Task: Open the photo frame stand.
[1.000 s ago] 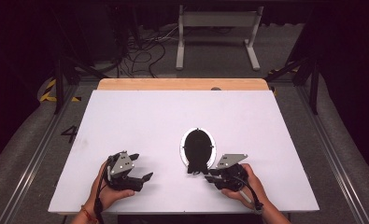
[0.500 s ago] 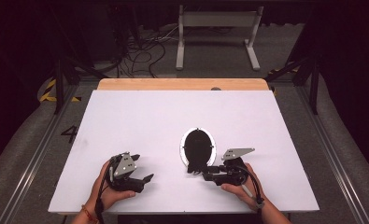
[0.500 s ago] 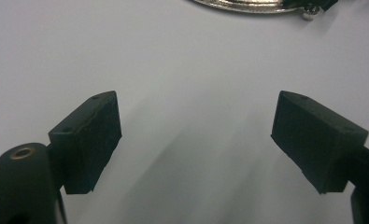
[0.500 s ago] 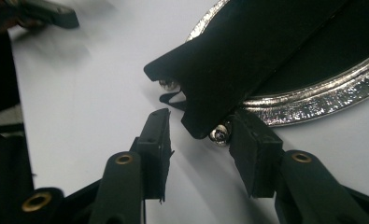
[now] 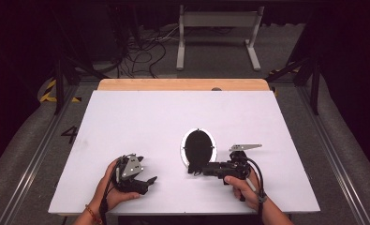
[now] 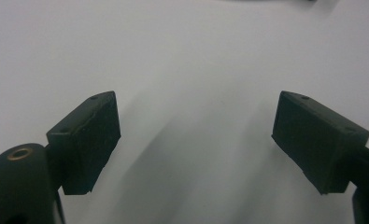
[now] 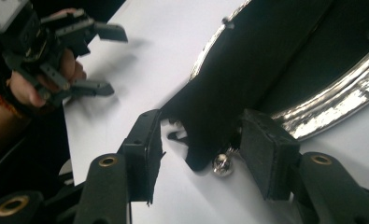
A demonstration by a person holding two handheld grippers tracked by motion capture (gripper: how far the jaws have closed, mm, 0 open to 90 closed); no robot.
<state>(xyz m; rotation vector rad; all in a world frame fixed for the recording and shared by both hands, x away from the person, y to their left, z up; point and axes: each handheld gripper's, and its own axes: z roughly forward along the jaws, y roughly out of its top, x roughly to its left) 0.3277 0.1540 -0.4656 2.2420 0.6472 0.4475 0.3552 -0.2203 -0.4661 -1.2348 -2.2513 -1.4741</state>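
A: Nearest us, our left gripper [image 5: 147,180] rests on the white table [image 5: 140,117], jaws wide apart with only bare surface between them.

B: Our right gripper [image 7: 198,154] has just been opening; its jaws stand either side of the oval mirror's [image 5: 199,147] black foot [image 7: 205,144], not pressing it.

A: The mirror lies flat just beyond it, near the table's middle.

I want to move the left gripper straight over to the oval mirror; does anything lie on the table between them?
Nothing: in the high view, bare white table separates the left gripper from the oval mirror.
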